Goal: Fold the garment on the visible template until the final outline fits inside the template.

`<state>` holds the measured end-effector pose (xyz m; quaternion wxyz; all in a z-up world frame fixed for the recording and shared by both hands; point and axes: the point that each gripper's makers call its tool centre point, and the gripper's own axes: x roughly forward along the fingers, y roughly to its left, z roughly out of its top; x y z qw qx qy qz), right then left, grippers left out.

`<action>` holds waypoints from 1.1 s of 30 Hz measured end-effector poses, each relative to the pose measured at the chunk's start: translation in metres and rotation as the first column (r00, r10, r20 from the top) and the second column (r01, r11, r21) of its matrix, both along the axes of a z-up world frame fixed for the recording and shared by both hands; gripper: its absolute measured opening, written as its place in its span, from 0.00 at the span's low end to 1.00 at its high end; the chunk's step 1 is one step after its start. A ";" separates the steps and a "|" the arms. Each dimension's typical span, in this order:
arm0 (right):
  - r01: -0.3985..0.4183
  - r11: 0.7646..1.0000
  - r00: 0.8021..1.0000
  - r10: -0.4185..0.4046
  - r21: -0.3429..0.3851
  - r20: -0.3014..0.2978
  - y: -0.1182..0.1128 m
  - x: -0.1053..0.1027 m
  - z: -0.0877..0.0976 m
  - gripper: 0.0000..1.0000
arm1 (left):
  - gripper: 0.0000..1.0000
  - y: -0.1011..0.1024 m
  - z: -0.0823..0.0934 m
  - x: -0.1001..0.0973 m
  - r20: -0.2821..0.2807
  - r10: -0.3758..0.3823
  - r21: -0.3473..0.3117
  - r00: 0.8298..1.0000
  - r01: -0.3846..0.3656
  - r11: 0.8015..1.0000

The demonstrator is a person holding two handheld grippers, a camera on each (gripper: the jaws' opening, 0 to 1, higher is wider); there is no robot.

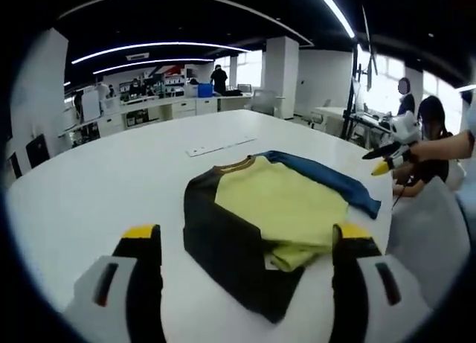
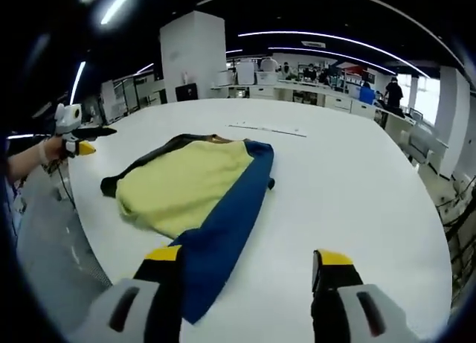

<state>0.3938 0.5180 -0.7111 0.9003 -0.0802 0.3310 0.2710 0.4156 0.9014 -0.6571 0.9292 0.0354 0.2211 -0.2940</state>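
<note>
A garment lies flat on the white table [image 1: 111,179], partly folded, with a yellow body [image 1: 279,202], a black side [image 1: 223,246] and a blue sleeve [image 1: 335,181]. My left gripper [image 1: 247,235] is open, its yellow-tipped jaws standing wide on either side of the garment's near edge and above it. In the right gripper view the same garment [image 2: 186,183] shows its blue sleeve [image 2: 223,239] running towards me. My right gripper [image 2: 248,257] is open, its left jaw over the sleeve's end. Each gripper also appears in the other's view, hand-held beyond the table edge: right gripper [image 1: 388,155], left gripper [image 2: 76,138].
A thin pale strip [image 1: 221,145] lies on the table beyond the garment, also seen in the right gripper view as the strip [image 2: 268,129]. A seated person [image 1: 431,135] is close to the table's edge. Desks, pillars and standing people fill the far room.
</note>
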 end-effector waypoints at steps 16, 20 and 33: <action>-0.068 0.998 0.988 0.070 0.018 -0.141 0.020 -0.051 -0.038 0.27 | 0.91 -0.006 -0.006 -0.003 -0.020 0.016 -0.031 1.000 -0.016 0.999; -0.093 0.996 0.983 0.092 -0.002 -0.159 0.023 -0.057 -0.048 0.21 | 0.91 -0.007 -0.005 -0.003 -0.022 0.018 -0.042 1.000 -0.019 0.999; -0.102 0.994 0.976 0.090 -0.048 -0.199 0.019 -0.064 -0.057 0.13 | 0.90 0.007 0.004 -0.008 -0.010 0.041 -0.037 0.999 -0.042 0.998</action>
